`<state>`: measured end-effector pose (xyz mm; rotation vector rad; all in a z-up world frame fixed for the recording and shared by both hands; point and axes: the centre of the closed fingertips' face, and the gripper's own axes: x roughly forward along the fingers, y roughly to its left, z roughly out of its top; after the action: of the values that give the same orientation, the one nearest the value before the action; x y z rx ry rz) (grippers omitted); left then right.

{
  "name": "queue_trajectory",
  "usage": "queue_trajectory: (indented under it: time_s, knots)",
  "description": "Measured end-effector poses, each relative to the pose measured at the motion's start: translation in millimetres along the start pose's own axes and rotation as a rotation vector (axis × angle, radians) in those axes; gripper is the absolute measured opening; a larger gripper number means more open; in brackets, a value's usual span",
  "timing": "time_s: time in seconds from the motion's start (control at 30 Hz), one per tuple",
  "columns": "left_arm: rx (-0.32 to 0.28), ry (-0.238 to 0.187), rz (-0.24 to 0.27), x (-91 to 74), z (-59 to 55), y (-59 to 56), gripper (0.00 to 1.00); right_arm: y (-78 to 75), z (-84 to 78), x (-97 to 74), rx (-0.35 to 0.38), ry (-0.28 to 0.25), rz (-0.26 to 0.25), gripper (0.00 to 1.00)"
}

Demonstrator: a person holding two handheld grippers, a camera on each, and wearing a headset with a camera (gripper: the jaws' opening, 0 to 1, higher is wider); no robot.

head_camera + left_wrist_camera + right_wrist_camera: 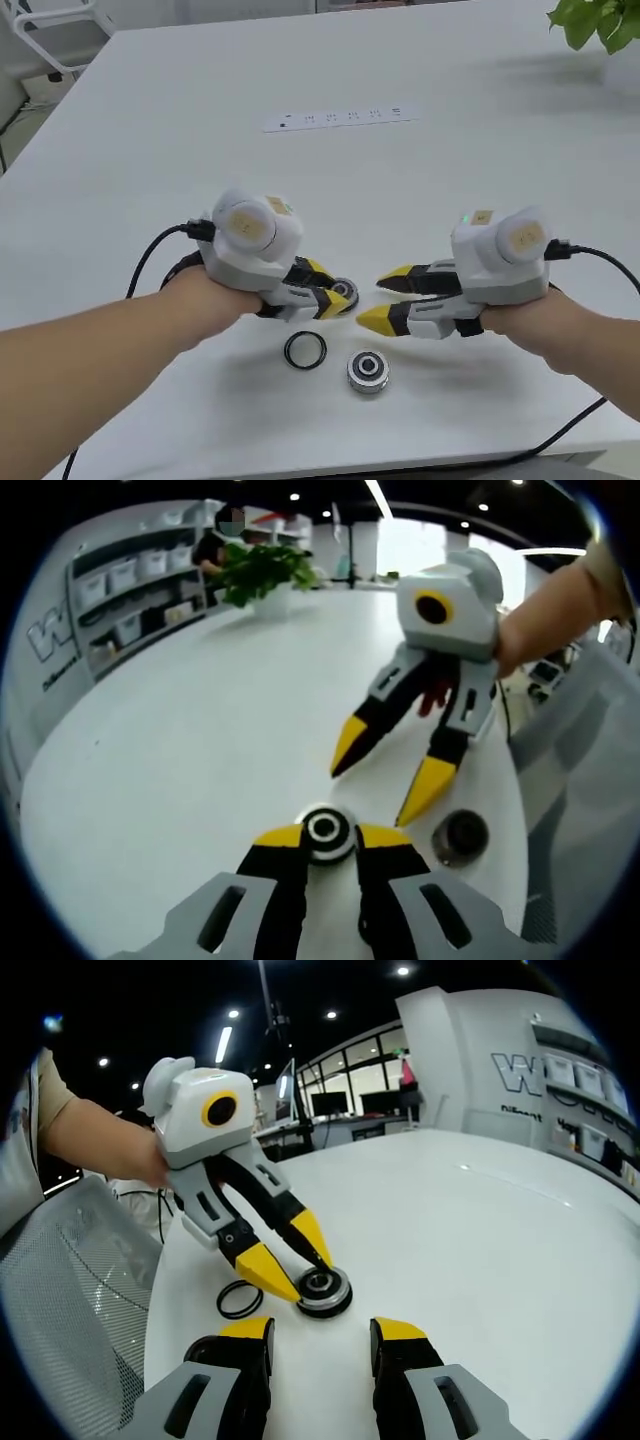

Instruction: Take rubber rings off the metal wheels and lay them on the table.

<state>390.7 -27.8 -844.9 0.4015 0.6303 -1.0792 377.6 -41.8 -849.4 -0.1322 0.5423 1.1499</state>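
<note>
Held wheel [345, 291]: off the table, pinched betw. the yellow tips of the left claw [328, 838]. There's a dark band round its rim in the right gripper view, so we judge its ring is still on.
Left claw: closed on the held wheel, one tip on each side.
Right claw [375, 300]: jaws apart, nothing in them. Tips sit just beside the held wheel & point at it; no contact as far as we can see.
Loose ring [305, 350]: flat on the table [200, 150], near the held wheel, on our side of it.
2nd wheel [368, 368]: lying flat on the table, also near the held wheel on our side, just beside the loose ring but apart from it. Rim looks like bare metal, so we take the loose ring to be the one that came off it.
Done: 1 ring off & laid down, as far as the pics show.
Left to do: ring on the held wheel needs pulling off, prob. w/ the right claw, then laying on the table. We reckon approx. halfway.
Power strip [340, 118]: well beyond the held wheel, mid-table.
Plant [598, 22]: well apart from the held wheel, at the far right corner.
</note>
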Motion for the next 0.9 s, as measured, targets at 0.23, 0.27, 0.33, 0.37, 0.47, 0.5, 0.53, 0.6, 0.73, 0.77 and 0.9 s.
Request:
queue_trajectory:
  time_s: [0.23,0.27,0.33,0.37,0.47,0.5,0.53,0.6,0.73,0.77,0.9]
  knots:
    - [-0.044,-0.01,-0.006,0.6,0.4,4.0,0.17,1.6,2.3,4.4,-0.004,-0.001,0.008,0.37]
    - [-0.044,-0.01,-0.006,0.4,0.3,4.2,0.17,2.1,2.5,4.6,-0.005,-0.001,0.009,0.37]
    - [-0.041,-0.01,-0.003,0.3,0.3,4.5,0.16,2.4,2.5,4.9,-0.01,0.002,0.011,0.37]
    - [-0.04,-0.01,-0.001,0.4,0.3,4.5,0.16,2.5,2.4,5.0,-0.012,0.004,0.011,0.37]
    - [-0.033,-0.009,0.002,-0.4,0.0,4.4,0.16,2.3,2.4,5.3,-0.013,0.005,0.01,0.37]
    - [-0.031,-0.009,0.004,-0.5,0.0,4.5,0.16,2.2,2.4,5.4,-0.013,0.005,0.01,0.37]
    - [-0.033,-0.01,0.006,-0.8,-0.1,4.7,0.16,2.1,2.3,5.6,-0.012,0.005,0.01,0.37]
    - [-0.031,-0.012,0.007,-1.6,0.0,3.5,0.15,2.5,2.7,6.0,-0.012,0.005,0.01,0.36]
    - [-0.021,-0.006,0.014,-1.7,-0.6,3.4,0.14,2.7,3.3,7.5,-0.013,0.004,0.009,0.36]
    - [-0.02,-0.007,0.015,-1.7,-0.6,3.5,0.14,2.7,3.9,8.1,-0.012,0.002,0.008,0.36]
    - [-0.025,-0.005,0.017,-1.3,-0.4,4.3,0.14,3.0,5.5,11.2,-0.014,-0.001,0.006,0.36]
